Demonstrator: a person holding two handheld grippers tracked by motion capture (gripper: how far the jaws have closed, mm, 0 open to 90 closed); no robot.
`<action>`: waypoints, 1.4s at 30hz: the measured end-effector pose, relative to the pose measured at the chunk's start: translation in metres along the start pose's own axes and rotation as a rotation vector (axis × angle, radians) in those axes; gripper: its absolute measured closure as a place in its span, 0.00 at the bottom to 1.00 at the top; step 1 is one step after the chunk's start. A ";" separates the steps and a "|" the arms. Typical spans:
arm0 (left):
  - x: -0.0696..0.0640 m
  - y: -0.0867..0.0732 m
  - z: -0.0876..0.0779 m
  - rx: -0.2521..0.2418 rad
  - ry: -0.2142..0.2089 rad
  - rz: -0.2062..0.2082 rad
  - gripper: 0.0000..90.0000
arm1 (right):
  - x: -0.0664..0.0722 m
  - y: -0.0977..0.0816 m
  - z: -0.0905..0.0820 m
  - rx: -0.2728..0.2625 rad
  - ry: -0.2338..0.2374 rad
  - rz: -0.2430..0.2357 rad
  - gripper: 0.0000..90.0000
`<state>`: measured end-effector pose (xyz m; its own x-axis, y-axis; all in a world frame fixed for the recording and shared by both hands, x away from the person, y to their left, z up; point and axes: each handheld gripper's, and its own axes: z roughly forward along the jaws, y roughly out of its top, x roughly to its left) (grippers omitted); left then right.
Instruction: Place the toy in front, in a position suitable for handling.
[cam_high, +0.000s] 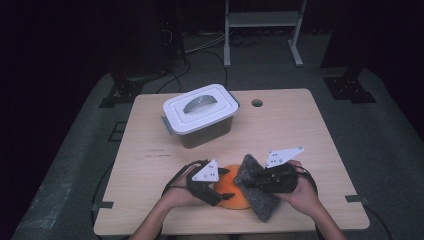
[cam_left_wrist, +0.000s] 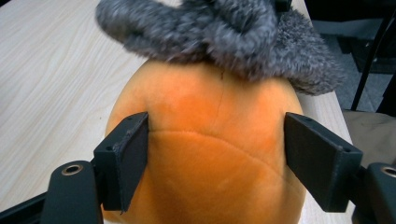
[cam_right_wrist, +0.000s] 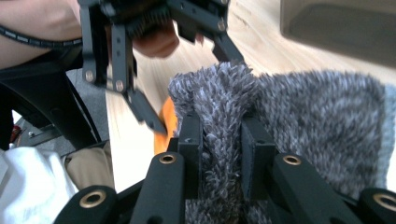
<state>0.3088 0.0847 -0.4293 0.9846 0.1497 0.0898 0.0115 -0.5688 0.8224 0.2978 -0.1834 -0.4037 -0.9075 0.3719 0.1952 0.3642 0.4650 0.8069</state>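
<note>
Orange plush (cam_left_wrist: 205, 154) sits between left gripper (cam_left_wrist: 217, 158) jaws; jaws spread, left pad at its flank, right pad just clear. Right gripper (cam_right_wrist: 222, 154) clamped on grey cloth (cam_right_wrist: 303, 126), draped over plush top. One plush, one cloth, one lidded bin (cam_high: 200, 114). All near table (cam_high: 310, 135) front edge; open wood right.
</note>
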 end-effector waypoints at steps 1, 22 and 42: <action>0.001 -0.001 -0.001 0.002 -0.001 -0.005 0.27 | -0.002 -0.003 -0.002 0.006 -0.001 0.012 0.81; -0.007 0.006 0.003 0.001 -0.020 -0.007 0.30 | 0.009 0.008 0.003 -0.002 -0.006 -0.031 0.80; -0.014 0.014 0.007 0.025 -0.019 0.026 0.30 | 0.011 0.011 0.002 0.013 0.012 -0.046 0.81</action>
<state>0.2965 0.0693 -0.4228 0.9878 0.1196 0.1002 -0.0100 -0.5923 0.8057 0.2922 -0.1726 -0.3940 -0.9259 0.3400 0.1646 0.3242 0.4916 0.8082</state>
